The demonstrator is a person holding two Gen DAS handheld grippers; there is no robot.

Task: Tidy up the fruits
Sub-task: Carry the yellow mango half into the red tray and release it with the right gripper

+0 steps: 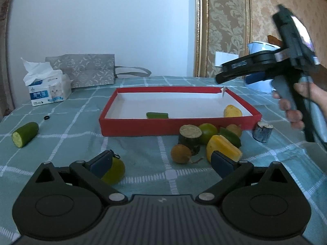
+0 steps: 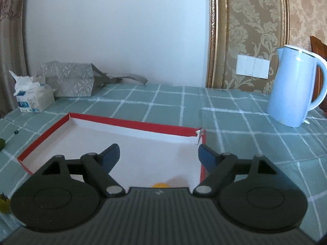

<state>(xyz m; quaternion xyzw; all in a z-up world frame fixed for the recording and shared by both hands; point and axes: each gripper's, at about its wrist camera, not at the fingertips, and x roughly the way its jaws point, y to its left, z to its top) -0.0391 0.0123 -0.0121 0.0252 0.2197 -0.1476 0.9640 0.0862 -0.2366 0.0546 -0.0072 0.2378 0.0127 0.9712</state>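
A: How do your left gripper's (image 1: 161, 161) fingers (image 1: 101, 163) stand?
B: Spread wide, gripping nothing; a green fruit (image 1: 114, 171) sits beside the left one, a yellow piece (image 1: 221, 147) behind the other.
A: And your right gripper (image 2: 158, 155)?
B: Open and empty, over the red box (image 2: 126, 123); a yellow piece (image 1: 232, 111) and a green one (image 1: 157, 115) lie inside.

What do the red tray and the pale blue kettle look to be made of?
Red tray: likely cardboard, matte red outside, white inside; thin walls, and one far corner is torn and frayed.
Pale blue kettle: probably plastic, or painted metal, with a smooth satin finish; soft highlights and a moulded handle.
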